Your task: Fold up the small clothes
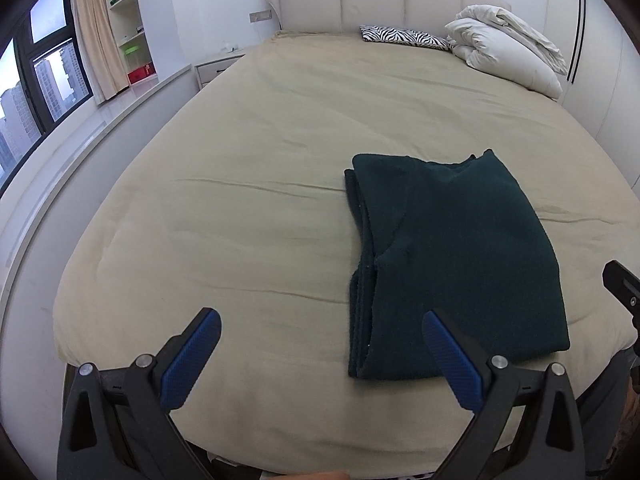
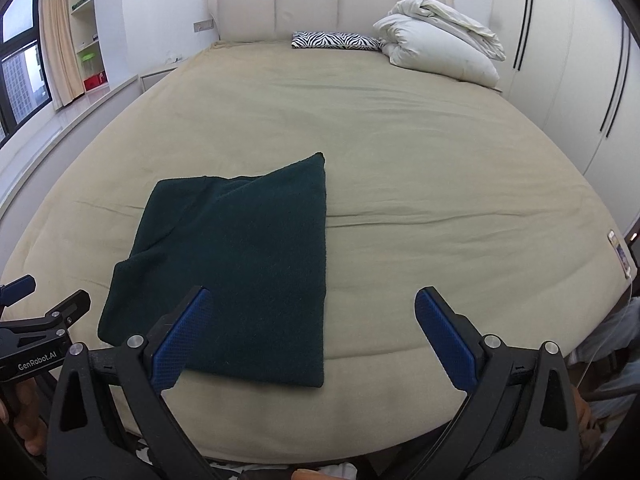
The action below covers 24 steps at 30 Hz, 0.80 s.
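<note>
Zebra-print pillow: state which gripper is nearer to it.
Neither clearly. The zebra-print pillow lies far off by the headboard; the left gripper and right gripper both hang open at the bed's near edge, flanking the green garment.

Left gripper [image 1: 322, 322] fingers spread, right gripper [image 2: 310, 302] likewise

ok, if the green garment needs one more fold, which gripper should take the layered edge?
Probably left. The stacked edges of the green garment face the left gripper, whose open fingers sit near that side. The right gripper, also open, is nearer the smooth fold.
</note>
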Available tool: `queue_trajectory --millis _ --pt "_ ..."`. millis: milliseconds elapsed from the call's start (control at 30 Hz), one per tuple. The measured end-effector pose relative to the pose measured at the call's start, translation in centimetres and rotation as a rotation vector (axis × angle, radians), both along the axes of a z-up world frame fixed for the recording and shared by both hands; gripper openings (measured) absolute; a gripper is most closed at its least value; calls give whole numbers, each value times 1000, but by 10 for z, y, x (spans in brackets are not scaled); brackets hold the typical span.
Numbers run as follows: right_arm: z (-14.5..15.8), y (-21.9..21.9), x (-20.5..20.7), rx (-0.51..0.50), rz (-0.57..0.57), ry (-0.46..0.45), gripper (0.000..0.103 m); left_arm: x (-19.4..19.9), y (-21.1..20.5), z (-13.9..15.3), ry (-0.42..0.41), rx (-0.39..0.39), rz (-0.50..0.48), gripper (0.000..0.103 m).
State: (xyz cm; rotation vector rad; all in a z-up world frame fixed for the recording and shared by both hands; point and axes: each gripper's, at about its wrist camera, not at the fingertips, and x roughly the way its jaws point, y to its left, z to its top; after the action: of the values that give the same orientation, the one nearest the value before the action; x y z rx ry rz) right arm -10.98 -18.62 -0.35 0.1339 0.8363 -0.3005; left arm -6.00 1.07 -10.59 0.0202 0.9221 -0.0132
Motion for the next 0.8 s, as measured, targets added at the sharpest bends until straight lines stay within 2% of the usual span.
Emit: queue_trajectory --millis 800 --pt "-10 5 5 3 7 26 103 0 4 -3 13 -5 -1 103"
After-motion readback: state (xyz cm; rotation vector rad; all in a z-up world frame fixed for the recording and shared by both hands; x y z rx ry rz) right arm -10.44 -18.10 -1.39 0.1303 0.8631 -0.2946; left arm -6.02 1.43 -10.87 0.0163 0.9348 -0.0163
